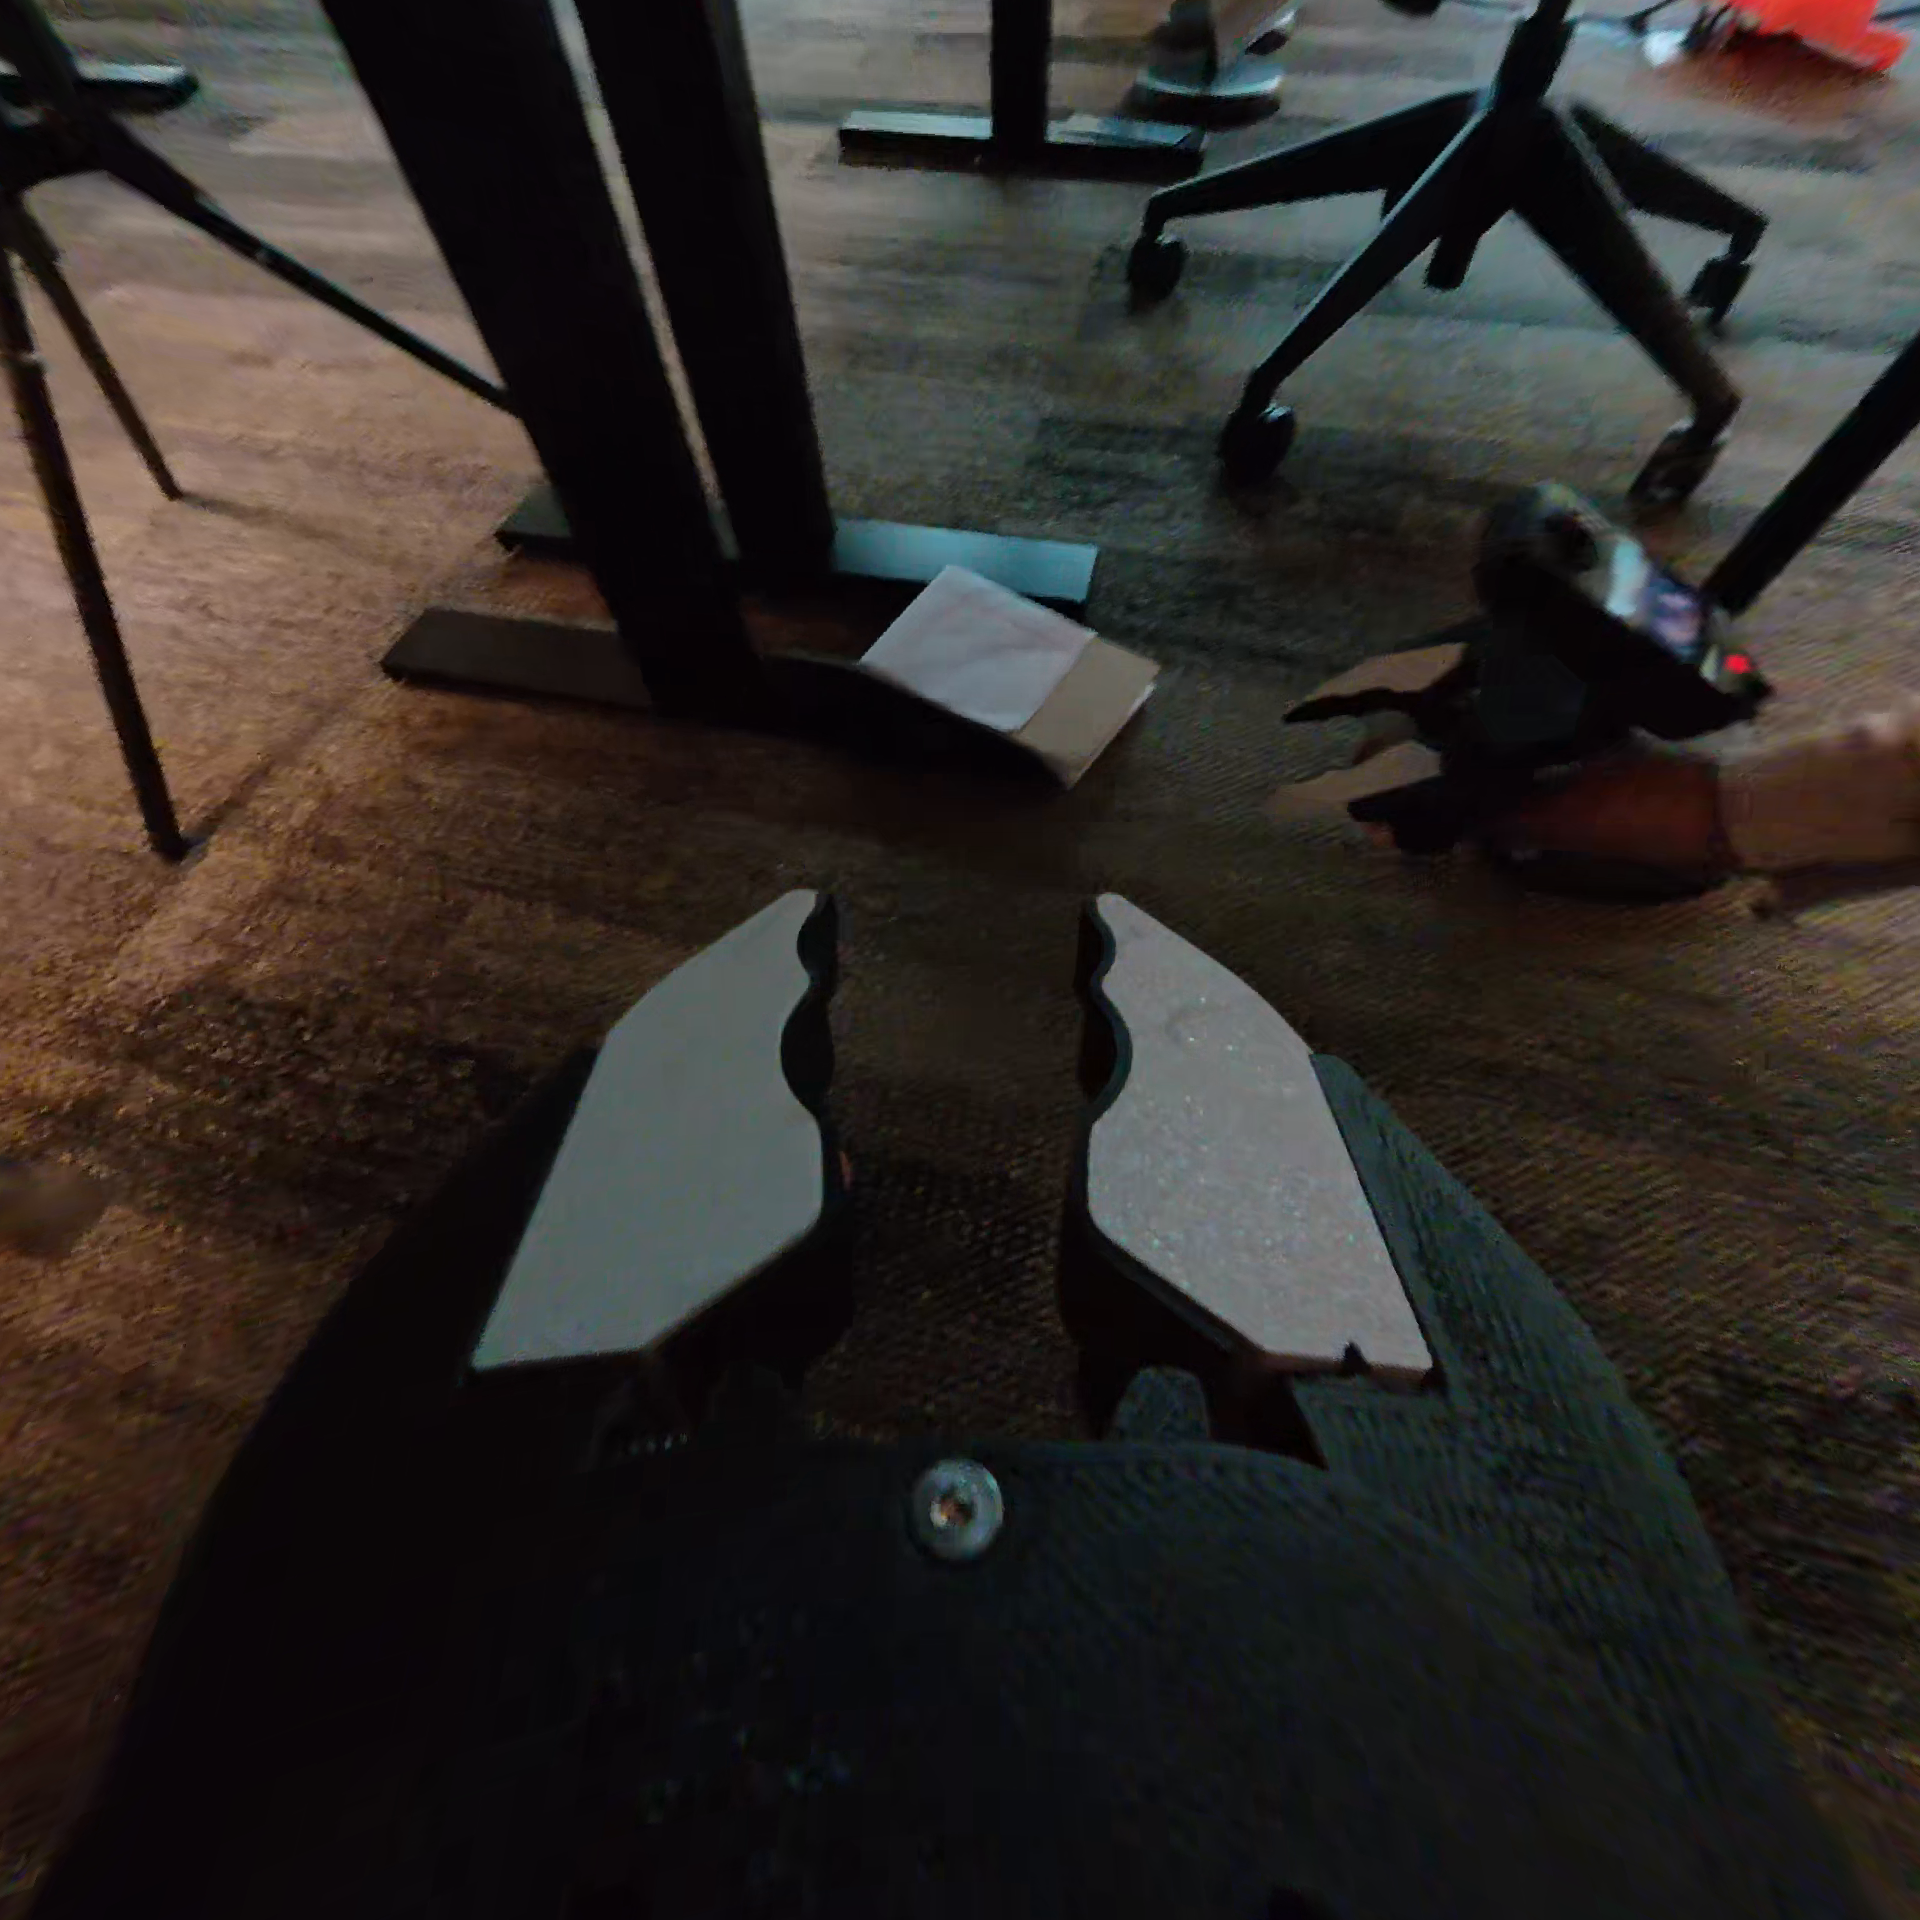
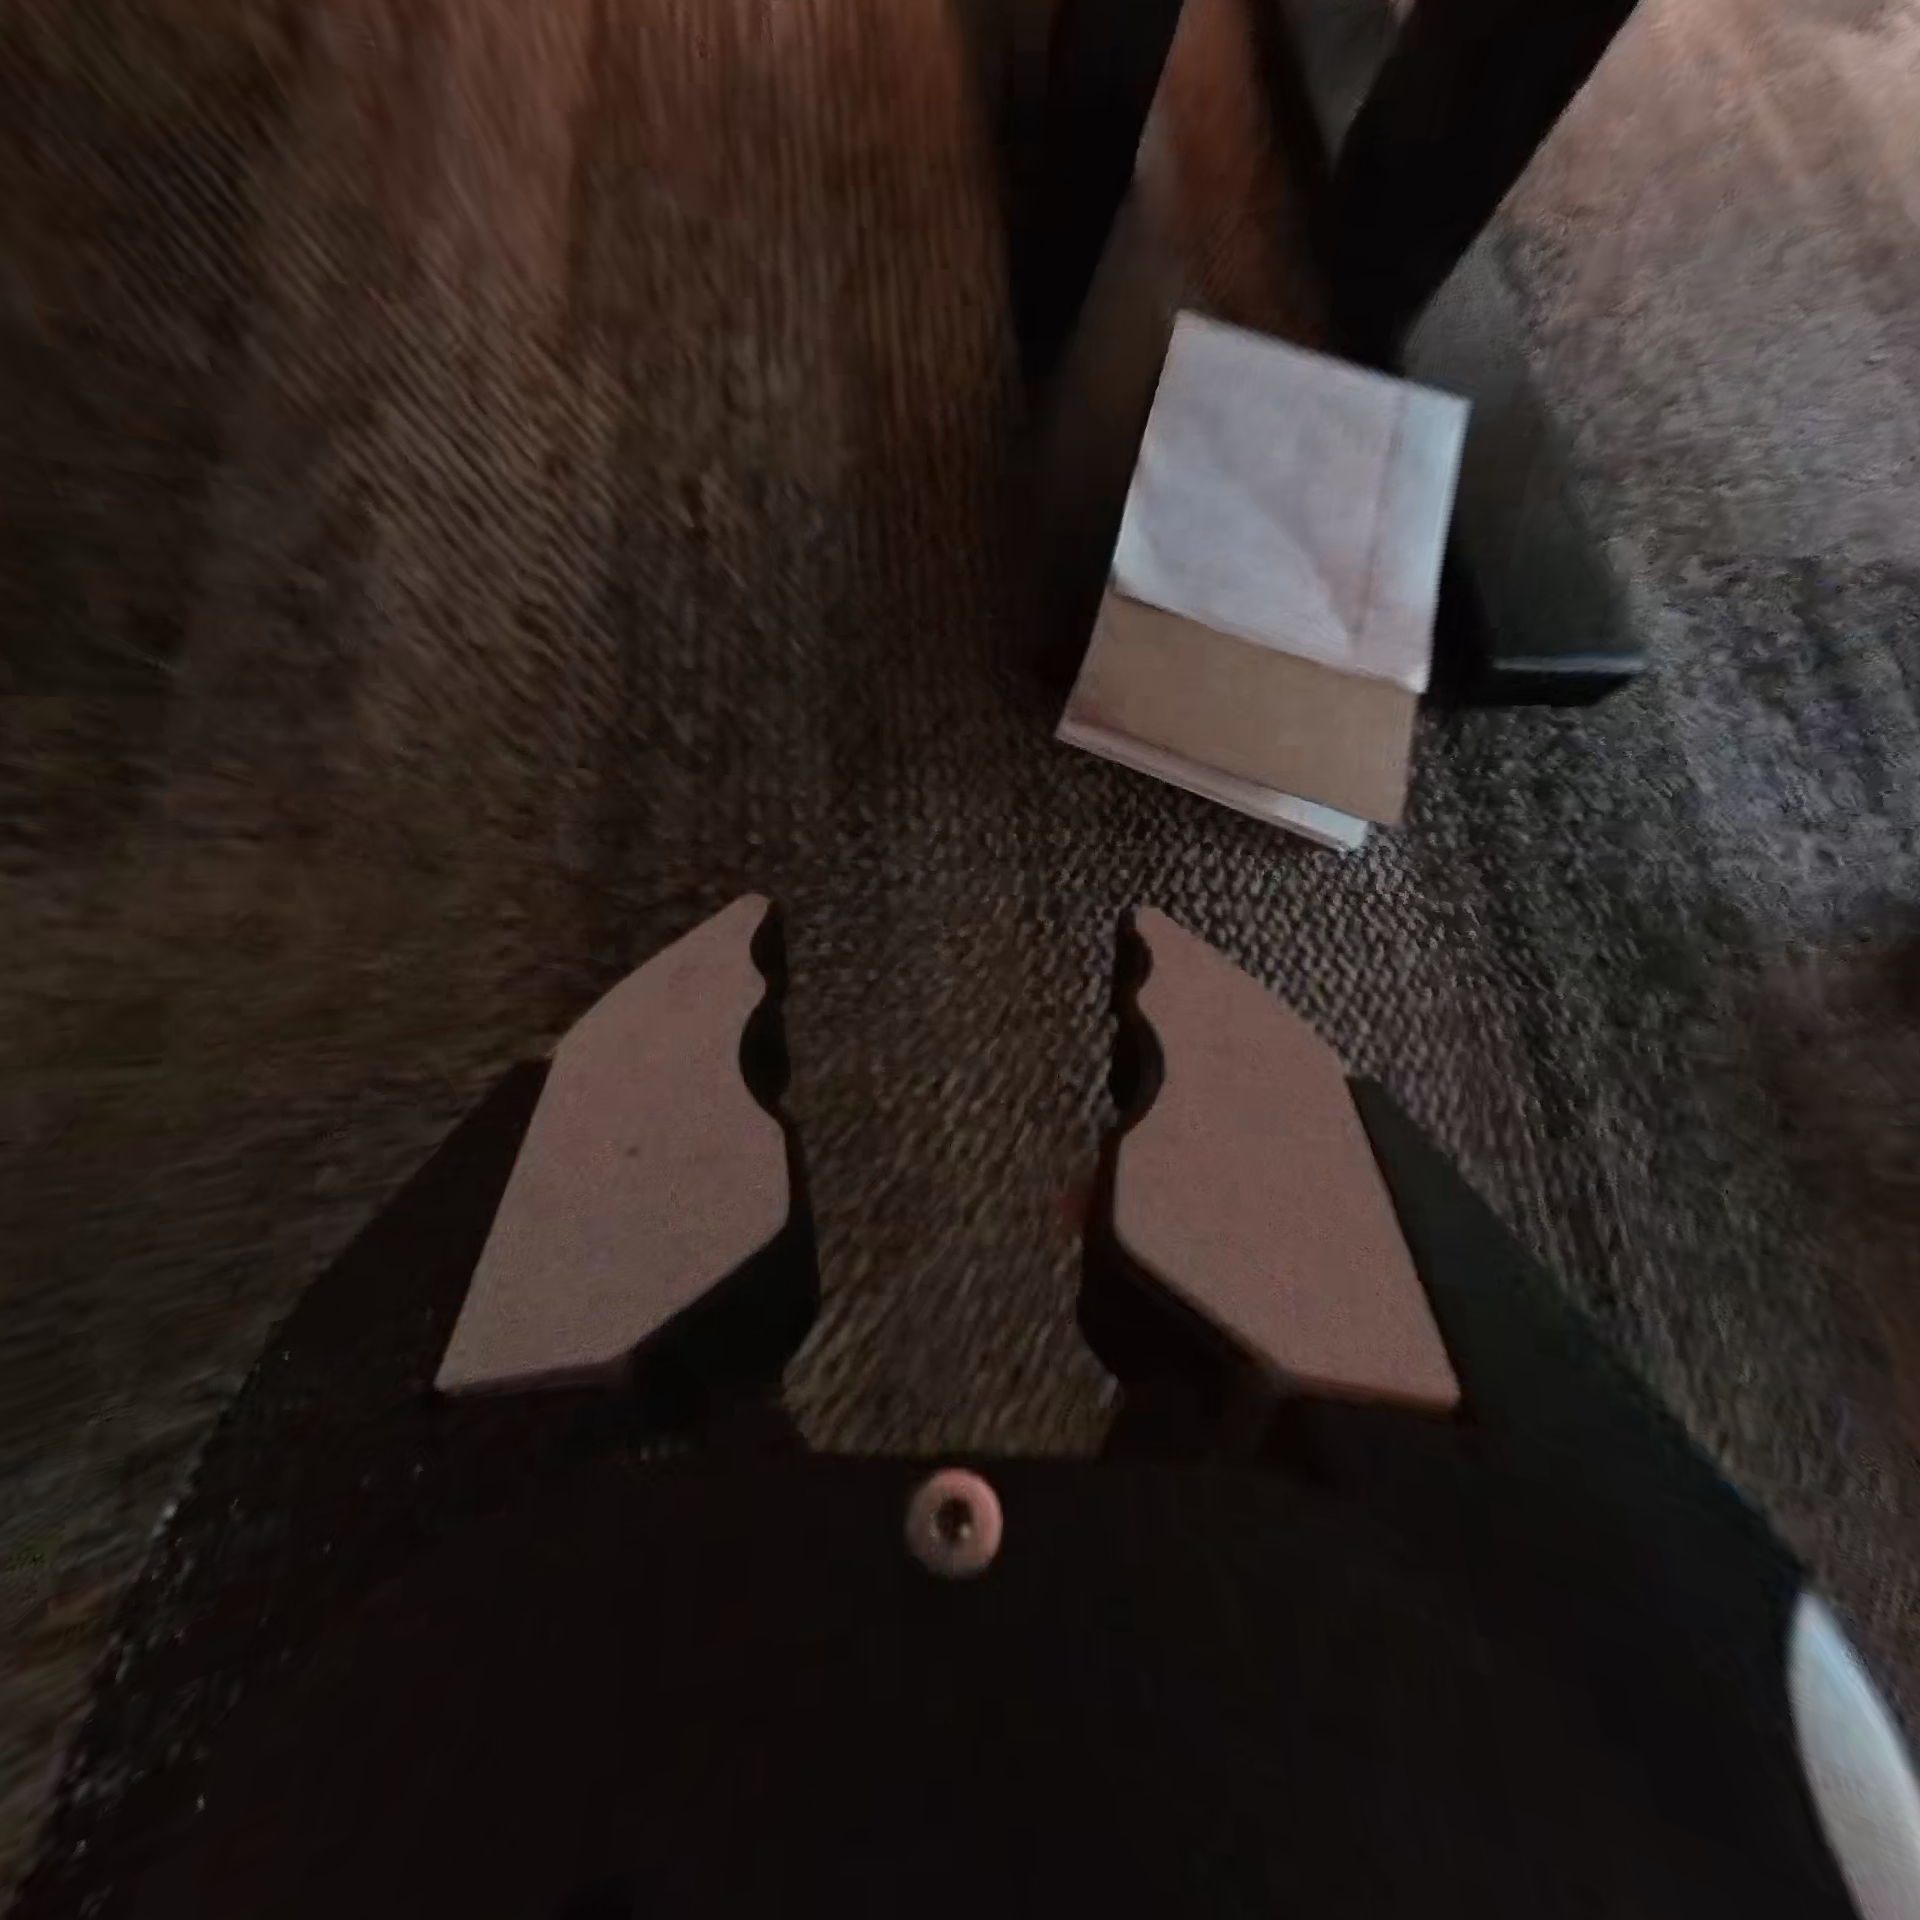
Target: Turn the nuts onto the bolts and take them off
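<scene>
Both grippers, left and right, spread empty over carpet (folded card ahead).

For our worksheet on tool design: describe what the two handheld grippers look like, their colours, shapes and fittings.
Both the left gripper and the right gripper have rough-textured black bodies with one silver screw at the centre. Each carries two flat, pale pinkish-grey fingers with wavy, scalloped black inner edges. No cables show.

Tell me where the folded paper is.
The folded paper lies on the carpet against the black desk foot, ahead of both open tongs, right of centre in the right wrist view.
</scene>
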A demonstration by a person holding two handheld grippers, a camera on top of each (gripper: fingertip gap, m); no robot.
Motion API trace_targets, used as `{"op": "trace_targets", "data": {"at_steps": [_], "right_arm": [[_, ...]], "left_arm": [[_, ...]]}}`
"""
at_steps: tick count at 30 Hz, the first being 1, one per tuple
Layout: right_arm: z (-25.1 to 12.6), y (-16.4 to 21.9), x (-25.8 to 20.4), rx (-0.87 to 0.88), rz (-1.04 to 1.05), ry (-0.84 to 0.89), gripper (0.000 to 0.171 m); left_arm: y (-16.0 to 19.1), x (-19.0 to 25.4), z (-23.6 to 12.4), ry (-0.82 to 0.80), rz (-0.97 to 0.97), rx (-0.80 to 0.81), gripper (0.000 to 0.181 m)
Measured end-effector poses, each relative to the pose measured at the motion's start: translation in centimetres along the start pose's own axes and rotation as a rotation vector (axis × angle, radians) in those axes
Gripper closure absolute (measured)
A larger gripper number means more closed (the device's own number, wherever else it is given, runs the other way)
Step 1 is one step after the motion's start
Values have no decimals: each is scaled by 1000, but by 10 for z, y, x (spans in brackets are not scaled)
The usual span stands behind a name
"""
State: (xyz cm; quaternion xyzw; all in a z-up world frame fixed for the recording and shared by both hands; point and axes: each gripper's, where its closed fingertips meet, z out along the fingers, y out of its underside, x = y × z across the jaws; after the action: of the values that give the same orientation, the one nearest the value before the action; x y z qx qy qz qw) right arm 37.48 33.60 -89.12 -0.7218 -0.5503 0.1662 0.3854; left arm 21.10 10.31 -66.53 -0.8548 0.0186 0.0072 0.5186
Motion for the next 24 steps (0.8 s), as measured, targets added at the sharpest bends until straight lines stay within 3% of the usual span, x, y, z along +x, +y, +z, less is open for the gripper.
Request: {"op": "trace_targets", "data": {"at_steps": [4, 8, 10, 12, 15, 20, 24], "right_arm": [[110, 19, 34, -109, -224, 102, 101], [166, 22, 63, -214, -334, 170, 92], [173, 15, 73, -238, -396, 227, 103], [174, 7, 84, -231, -417, 227, 131], [171, -10, 122, -211, -337, 236, 148], [160, -18, 189, -247, -259, 292, 157], [152, -19, 205, -244, -148, 275, 150]], "left_arm": [[52, -24, -12, -26, -47, -28, 136], [99, -32, -25, -22, -99, -86, 137], [106, -34, -30, -30, -117, -93, 137], [101, -34, -31, -26, -156, -73, 137], [92, -32, -34, -12, -167, -49, 138], [108, -33, -42, -10, -214, -61, 139], [117, -26, -41, 11, -215, -73, 139]]}}
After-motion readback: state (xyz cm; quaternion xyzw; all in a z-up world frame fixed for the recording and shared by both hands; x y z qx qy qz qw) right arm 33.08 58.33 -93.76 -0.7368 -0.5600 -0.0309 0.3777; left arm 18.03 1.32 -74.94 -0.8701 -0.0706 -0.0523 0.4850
